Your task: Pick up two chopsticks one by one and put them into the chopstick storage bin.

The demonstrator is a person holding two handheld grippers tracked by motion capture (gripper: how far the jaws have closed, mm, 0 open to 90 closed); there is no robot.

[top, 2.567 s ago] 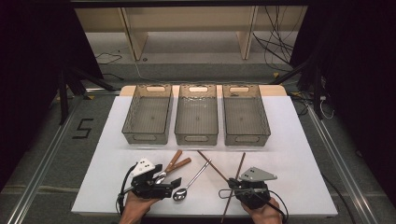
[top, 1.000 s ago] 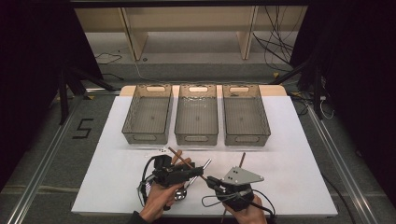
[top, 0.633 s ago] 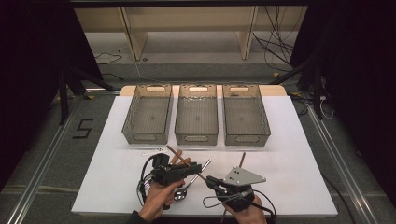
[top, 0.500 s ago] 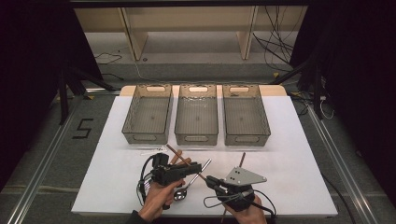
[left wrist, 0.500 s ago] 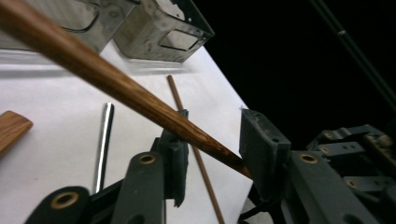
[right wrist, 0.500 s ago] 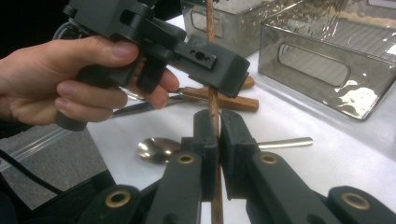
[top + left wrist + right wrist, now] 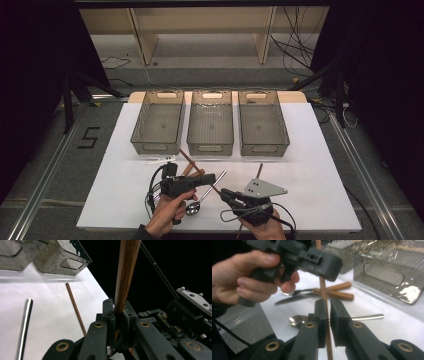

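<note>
Floor marking "5" — left of table

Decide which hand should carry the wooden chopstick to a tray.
Probably left: the left gripper, jaws just closed on the chopstick, sits nearer the trays; the right gripper grips it too.

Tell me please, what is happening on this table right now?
A person holds a claw in each hand, and both grip one wooden chopstick above the white table. The left claw has just been closing on it; the right claw is shut on it lower down. A second chopstick, a spoon and other cutlery lie nearby. Three grey bins stand behind.
</note>
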